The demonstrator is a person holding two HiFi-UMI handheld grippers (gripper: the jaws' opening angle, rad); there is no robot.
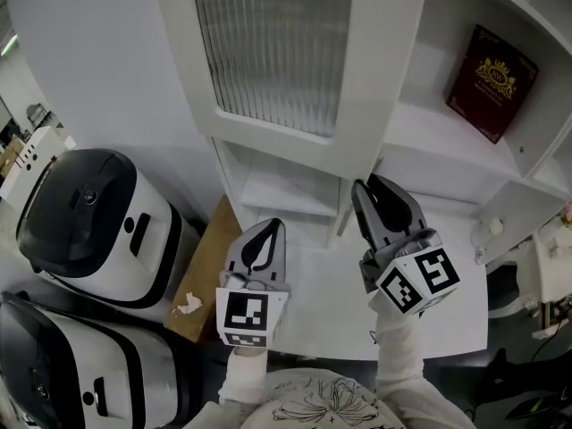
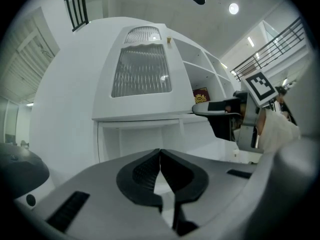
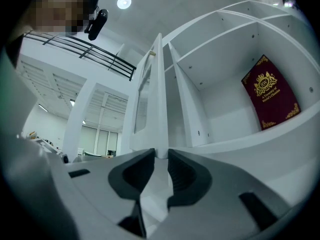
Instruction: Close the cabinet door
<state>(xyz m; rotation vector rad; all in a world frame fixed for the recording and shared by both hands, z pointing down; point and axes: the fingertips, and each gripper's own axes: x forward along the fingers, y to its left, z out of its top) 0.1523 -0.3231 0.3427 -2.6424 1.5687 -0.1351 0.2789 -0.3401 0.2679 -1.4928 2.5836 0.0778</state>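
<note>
So the head view is showing the whole layout: the cabinet door (image 1: 268,43), ribbed glass panel and all, is hanging wide open at 12 o'clock. The right gripper (image 1: 362,186) is reaching up to its lower corner, just right of center. Only the right gripper view is telling you the grip, though. The jaws are sitting a sliver apart with the door's thin edge filling the gap, so it's looking like they're pinching it. The left gripper (image 1: 275,223) is hovering lower, around 6 o'clock, and its own view is showing the jaws pressed together on nothing. A dark red book (image 1: 492,83) is leaning in an open shelf at 2 o'clock. Both grippers are hanging over a white counter (image 1: 331,302). A brown board (image 1: 210,266) with a scrap of crumpled paper (image 1: 188,307) on it is lying at 8 o'clock. Two black and white cookers (image 1: 89,226) are sitting beyond it at 9 o'clock, and the lower one is getting cut off by the frame. The gripper views are adding the room, which the head view isn't catching: a high ceiling with a round light (image 3: 124,2) and a dark railing (image 3: 80,46) running along an upper level. The hinge side of the door is hard to make out.
</note>
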